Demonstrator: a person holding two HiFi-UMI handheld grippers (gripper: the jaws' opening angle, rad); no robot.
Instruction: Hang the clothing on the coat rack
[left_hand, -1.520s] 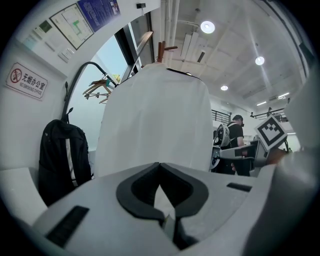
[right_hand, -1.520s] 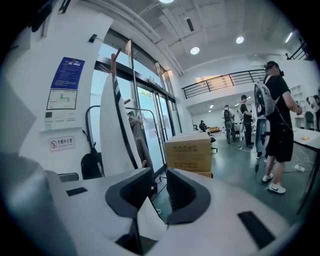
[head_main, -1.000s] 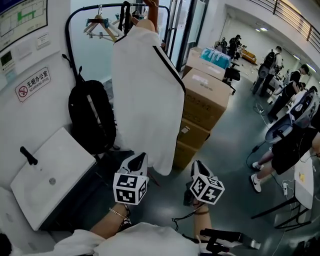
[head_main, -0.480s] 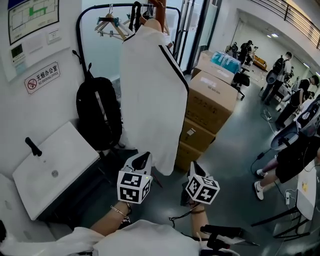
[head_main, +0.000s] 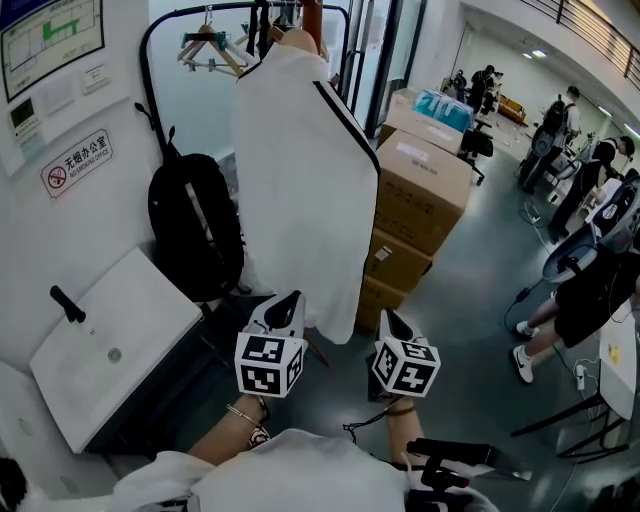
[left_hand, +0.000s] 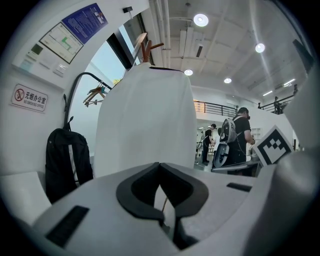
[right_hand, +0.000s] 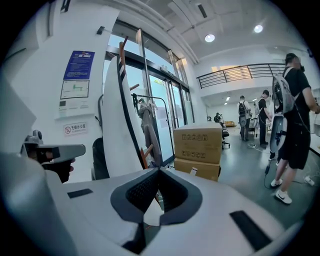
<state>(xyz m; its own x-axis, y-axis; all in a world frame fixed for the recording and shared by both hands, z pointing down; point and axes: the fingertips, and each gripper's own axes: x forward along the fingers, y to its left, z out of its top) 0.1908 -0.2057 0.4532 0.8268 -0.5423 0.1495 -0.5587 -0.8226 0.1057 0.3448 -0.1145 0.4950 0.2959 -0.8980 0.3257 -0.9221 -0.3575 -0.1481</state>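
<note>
A long white garment with a black stripe (head_main: 300, 180) hangs from the top of the wooden coat rack (head_main: 311, 14). It also fills the middle of the left gripper view (left_hand: 145, 120) and is seen edge-on in the right gripper view (right_hand: 117, 130). My left gripper (head_main: 285, 305) is shut and empty, just below and in front of the hem. My right gripper (head_main: 392, 325) is also shut and empty, to the right of the hem and apart from the cloth.
A black backpack (head_main: 195, 225) hangs on a black rail (head_main: 160, 30) with spare hangers (head_main: 205, 50), left of the garment. Stacked cardboard boxes (head_main: 420, 190) stand right of it. A white basin (head_main: 110, 350) is at lower left. People (head_main: 590, 290) stand at the right.
The garment hangs as before. Both grippers stay low near the hem, and the right one has shifted slightly. The head view has swung a little.
</note>
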